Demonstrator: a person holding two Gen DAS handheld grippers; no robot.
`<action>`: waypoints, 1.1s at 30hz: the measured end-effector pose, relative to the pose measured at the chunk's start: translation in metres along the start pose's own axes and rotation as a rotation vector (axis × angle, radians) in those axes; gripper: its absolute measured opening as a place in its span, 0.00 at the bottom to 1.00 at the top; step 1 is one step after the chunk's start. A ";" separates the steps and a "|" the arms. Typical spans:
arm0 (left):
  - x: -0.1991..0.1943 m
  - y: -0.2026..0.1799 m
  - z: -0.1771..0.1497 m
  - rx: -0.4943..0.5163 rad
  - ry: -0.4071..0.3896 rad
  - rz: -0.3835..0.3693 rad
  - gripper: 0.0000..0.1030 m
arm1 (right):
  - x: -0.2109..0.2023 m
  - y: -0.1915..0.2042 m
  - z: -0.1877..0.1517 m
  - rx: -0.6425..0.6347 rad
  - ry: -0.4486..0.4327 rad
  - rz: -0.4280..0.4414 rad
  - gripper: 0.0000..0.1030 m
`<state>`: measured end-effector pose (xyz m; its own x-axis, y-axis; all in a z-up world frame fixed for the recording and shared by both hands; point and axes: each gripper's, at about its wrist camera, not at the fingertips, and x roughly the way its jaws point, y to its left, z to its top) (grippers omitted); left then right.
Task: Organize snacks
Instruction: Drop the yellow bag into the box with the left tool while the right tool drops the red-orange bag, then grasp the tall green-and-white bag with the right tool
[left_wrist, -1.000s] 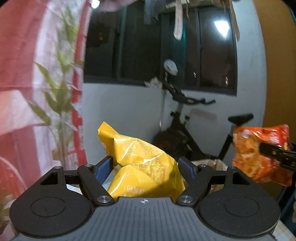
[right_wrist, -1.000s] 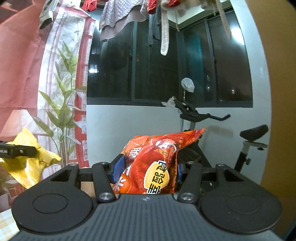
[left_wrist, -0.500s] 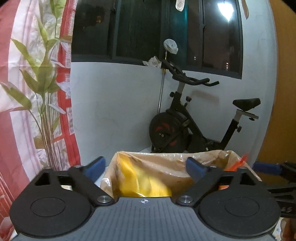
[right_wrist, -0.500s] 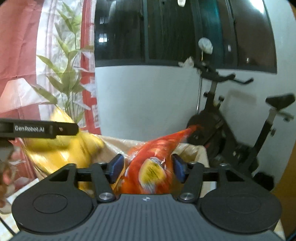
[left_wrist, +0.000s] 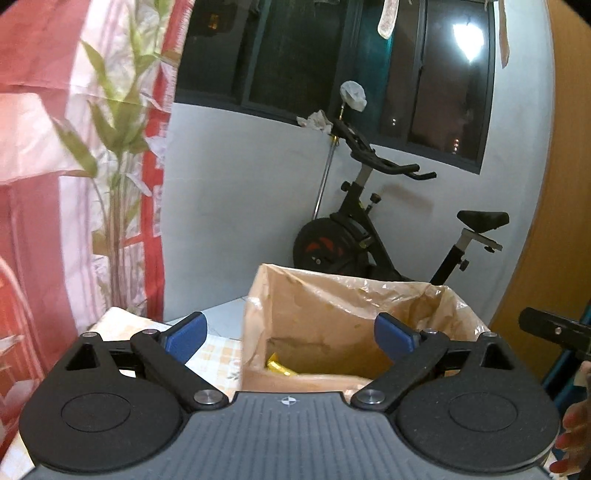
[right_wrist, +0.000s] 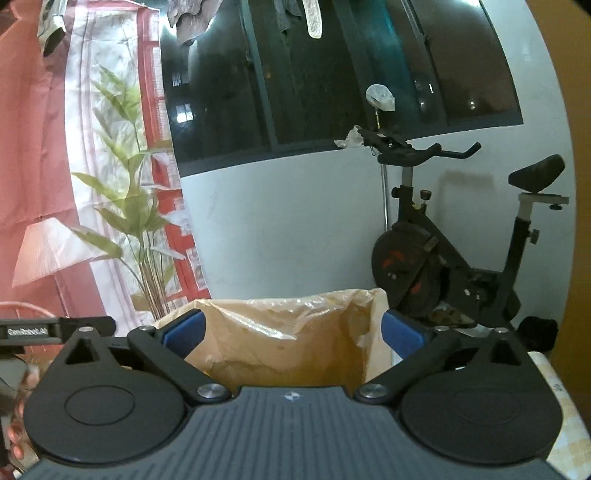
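Dim room at night: dark window (left_wrist: 332, 62), white wall, exercise bike (left_wrist: 388, 229) against it, red-and-white curtain (left_wrist: 55, 166) with a leafy plant (right_wrist: 136, 221) at left. Nearer, a checked-cloth worktop (left_wrist: 218, 350) carrying a cardboard box lined with a clear plastic bag (left_wrist: 354, 317), mouth open upward. Left hand-held gripper (left_wrist: 291, 334): spread wide, nothing between the blue pads (left_wrist: 184, 334); box directly ahead and slightly below, shifted toward the right pad. Right hand-held gripper (right_wrist: 291, 330): likewise spread wide and empty, box (right_wrist: 291, 332) centred between its pads, far rim level with them. Yellow snack packet (left_wrist: 279, 366): only a corner visible, low inside the box near its left wall, well below the left gripper's fingertips; long axis not determinable from so small a patch. No orange or other packet discernible in either view; box floor largely hidden behind the gripper bodies. Both grippers side by side at the box mouth, each one's black bar entering the other's view edge. Judgement: drop-off into the box apparently complete for both hands; coming move probably a retreat away from the box toward any remaining snacks, none of which appear in these views.
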<state>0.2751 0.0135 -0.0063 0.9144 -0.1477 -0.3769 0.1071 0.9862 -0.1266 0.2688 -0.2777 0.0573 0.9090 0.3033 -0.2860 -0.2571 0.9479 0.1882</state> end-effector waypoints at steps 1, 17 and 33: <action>-0.007 0.001 -0.001 0.006 -0.008 0.005 0.95 | -0.005 0.001 -0.001 0.002 0.001 0.011 1.00; -0.074 -0.001 -0.081 0.049 0.005 0.068 0.95 | -0.067 0.039 -0.079 -0.061 0.009 0.031 1.00; -0.078 -0.002 -0.164 0.000 0.101 0.113 0.95 | -0.071 0.046 -0.172 -0.082 0.142 0.001 0.93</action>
<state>0.1392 0.0111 -0.1275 0.8765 -0.0426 -0.4796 0.0058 0.9969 -0.0780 0.1365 -0.2387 -0.0753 0.8546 0.3092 -0.4171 -0.2890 0.9507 0.1128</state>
